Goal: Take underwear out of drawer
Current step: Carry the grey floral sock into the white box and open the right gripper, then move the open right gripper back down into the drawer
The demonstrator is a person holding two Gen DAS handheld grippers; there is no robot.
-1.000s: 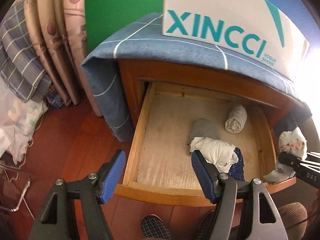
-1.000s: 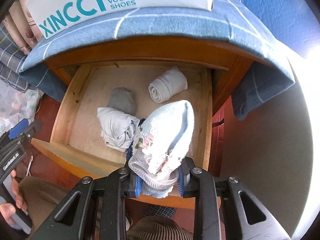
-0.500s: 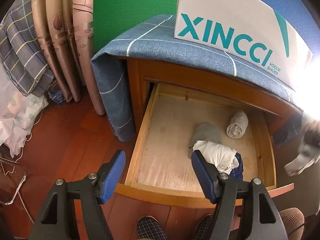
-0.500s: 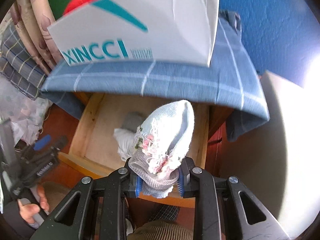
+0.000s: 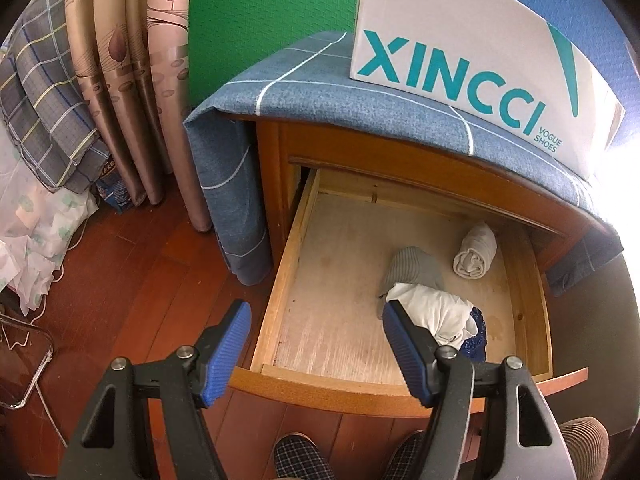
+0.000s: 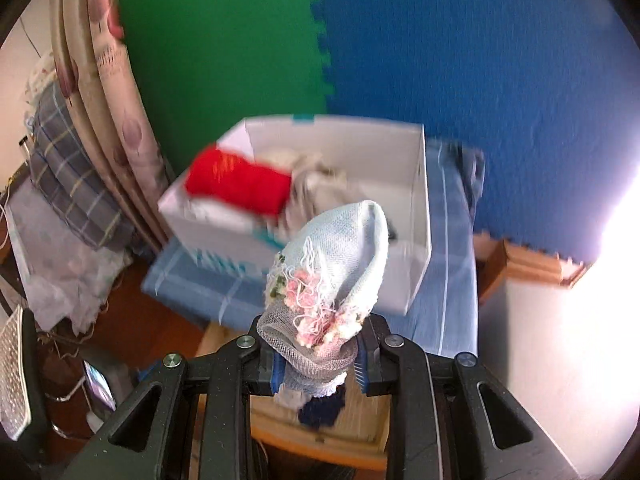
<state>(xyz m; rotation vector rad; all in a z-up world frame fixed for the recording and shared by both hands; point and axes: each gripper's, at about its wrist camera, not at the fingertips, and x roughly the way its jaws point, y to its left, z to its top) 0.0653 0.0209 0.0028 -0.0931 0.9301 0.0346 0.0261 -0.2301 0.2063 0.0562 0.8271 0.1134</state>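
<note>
My right gripper [image 6: 318, 372] is shut on a pale blue piece of underwear [image 6: 340, 256] with pink lace trim, held high in front of the white shoe box [image 6: 416, 216]. In the left wrist view the wooden drawer [image 5: 280, 280] stands pulled out. Inside it lie a rolled beige piece [image 5: 476, 256], a grey piece [image 5: 412, 268], a crumpled white piece [image 5: 436, 312] and a dark blue piece [image 5: 478, 336]. My left gripper [image 5: 316, 348] hangs open above the drawer's front left corner, holding nothing.
The white shoe box [image 5: 472, 52] sits on the blue cloth [image 5: 320, 88] covering the cabinet top; it holds red fabric [image 6: 236, 184] and other clothes. Curtains [image 5: 132, 60] and a plaid bundle [image 5: 44, 112] stand at the left. Slippered feet [image 5: 304, 456] are below the drawer front.
My right gripper has risen with the pale blue underwear from just above the drawer to the level of the shoe box's open top. It has left the left wrist view.
</note>
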